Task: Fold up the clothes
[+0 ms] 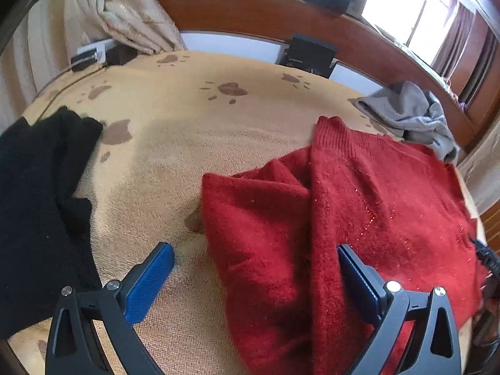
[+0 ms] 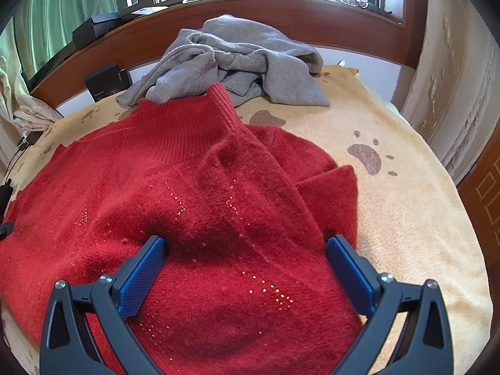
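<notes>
1. The red sweater (image 2: 193, 206) lies spread on the tan blanket (image 1: 187, 118), collar at the far end.
2. The left gripper (image 1: 254, 257) is spread wide over its left sleeve.
3. The right gripper (image 2: 245, 247) is spread wide above its middle.
4. A grey garment (image 2: 243, 59) lies crumpled at the far side, a black garment (image 1: 37, 193) at the left.

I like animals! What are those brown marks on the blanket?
Brown paw prints on the fuzzy tan blanket, clearest in the left wrist view.

Bare blanket (image 1: 175, 143) lies open between black garment (image 1: 37, 193) and red sweater (image 1: 343, 218).
</notes>
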Demonstrator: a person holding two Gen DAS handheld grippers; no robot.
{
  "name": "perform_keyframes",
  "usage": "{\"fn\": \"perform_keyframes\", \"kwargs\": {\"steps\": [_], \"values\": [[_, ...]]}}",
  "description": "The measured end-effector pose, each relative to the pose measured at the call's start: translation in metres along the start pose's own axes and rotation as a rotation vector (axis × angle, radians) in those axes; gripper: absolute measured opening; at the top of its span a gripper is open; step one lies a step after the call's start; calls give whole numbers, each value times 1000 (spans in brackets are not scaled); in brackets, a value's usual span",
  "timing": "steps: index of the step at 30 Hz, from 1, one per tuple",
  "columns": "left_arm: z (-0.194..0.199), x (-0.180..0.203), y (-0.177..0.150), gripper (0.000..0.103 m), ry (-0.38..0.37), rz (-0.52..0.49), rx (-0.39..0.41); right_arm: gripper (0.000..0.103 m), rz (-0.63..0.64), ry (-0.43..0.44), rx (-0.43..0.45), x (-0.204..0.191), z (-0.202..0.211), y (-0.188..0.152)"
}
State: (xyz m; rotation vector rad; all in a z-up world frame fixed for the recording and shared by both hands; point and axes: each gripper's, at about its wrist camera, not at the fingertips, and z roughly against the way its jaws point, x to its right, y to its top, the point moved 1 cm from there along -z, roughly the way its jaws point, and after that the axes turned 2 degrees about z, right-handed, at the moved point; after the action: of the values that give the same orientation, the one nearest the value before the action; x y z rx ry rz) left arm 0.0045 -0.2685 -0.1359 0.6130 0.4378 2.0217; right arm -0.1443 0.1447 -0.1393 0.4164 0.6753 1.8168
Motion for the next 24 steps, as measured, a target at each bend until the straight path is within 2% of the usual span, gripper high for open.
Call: {"fn": "perform_keyframes", "kwargs": {"steps": [5,8,11,13,15,17,19,24], "values": [[2,-4,6,103,-86,111,-34,102,-30,12,23,6,4,-1],[4,-7,5,103,-123,162,-2,103,-140,71,98,27,17,-5],[4,-1,1,103,-108,127,30,103,-265,107,164,56,30,-9],[2,8,0,103,-121,77,28,103,-313,63,172,71,34,-11],[-1,18,-1,103,-143,31,17,103,-331,72,138,75,28,-11],[-3,21,-1,103,-123,7,24,103,-348,81,104,79,22,-11],[-4,22,-2,103,-111,-10,33,103,-331,95,68,77,15,-11],[-5,26,-5,103,-81,-64,39,103,-110,65,8,39,7,-7]]}}
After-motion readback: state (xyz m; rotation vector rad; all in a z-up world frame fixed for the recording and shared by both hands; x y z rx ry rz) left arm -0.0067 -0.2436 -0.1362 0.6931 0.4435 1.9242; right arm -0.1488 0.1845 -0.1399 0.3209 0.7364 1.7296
